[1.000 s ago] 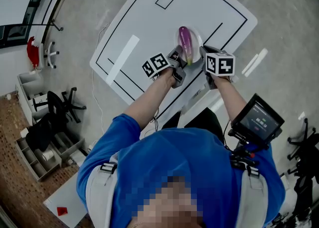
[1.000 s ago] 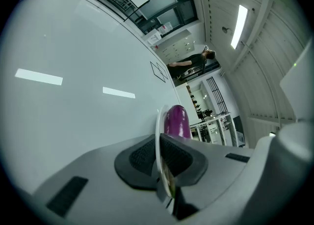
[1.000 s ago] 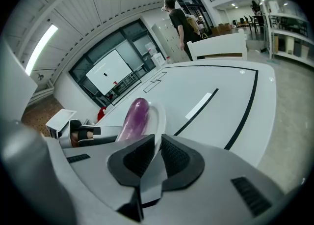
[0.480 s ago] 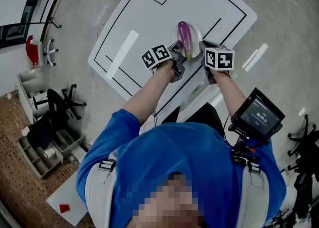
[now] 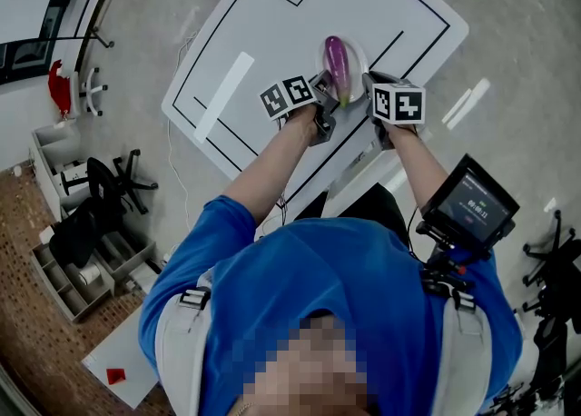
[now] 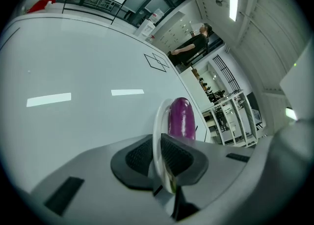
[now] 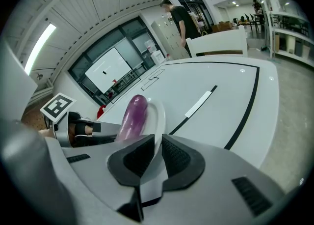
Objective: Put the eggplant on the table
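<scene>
The left tool (image 5: 324, 98) is closed on the white plate (image 5: 360, 58), pinching its rim at about 8 o'clock. The purple eggplant (image 5: 336, 64) lies along the plate's middle, running from 12 to 6 o'clock, over the near edge of the white table (image 5: 263, 33) marked with black lines. The right tool (image 5: 370, 89) is clamped on the same rim at about 4 o'clock. Whether the plate touches the table cannot be told.
</scene>
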### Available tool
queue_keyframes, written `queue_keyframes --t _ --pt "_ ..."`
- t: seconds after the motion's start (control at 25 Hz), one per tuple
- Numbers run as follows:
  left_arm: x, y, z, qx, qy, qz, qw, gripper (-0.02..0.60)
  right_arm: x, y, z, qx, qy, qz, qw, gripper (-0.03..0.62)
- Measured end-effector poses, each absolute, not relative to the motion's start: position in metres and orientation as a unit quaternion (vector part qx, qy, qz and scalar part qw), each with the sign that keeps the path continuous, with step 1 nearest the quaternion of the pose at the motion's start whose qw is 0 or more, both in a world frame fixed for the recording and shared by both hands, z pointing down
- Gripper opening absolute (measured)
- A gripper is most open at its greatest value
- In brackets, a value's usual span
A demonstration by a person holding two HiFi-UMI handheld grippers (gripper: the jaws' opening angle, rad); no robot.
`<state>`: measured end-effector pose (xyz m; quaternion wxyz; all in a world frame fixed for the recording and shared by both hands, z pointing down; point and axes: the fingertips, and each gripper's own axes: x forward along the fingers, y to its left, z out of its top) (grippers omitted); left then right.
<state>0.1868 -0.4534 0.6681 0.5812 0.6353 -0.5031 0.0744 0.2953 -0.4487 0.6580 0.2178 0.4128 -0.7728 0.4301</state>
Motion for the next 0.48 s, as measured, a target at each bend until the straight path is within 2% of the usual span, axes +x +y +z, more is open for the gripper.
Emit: queue_keyframes --t 0.48 --pt "0.1814 -0.4533 0.6676 0.657 -0.522 0.142 0.526 0.072 0.2964 -0.451 0.6605 0.416 -0.773 0.426 0.221 0.043"
